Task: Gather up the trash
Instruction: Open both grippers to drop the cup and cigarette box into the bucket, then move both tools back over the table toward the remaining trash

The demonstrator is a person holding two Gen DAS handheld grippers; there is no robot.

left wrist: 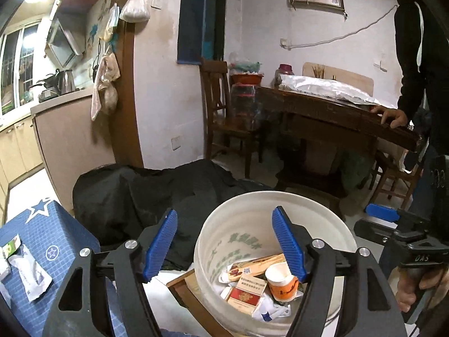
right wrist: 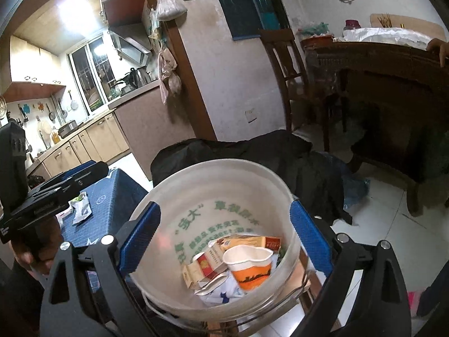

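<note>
I count two wrappers on the blue tabletop at left. My left hand-held gripper has jaws apart, nothing between. One white bucket holds one paper cup, upright, mouth up, and two cigarette packs lying flat. Right hand-held gripper straddles the bucket, jaws apart.

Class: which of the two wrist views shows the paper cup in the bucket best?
The right wrist view: the paper cup lies unobstructed, its crushed rim and orange band visible inside the white bucket. In the left wrist view the cup is partly covered by a blue finger pad.
</note>
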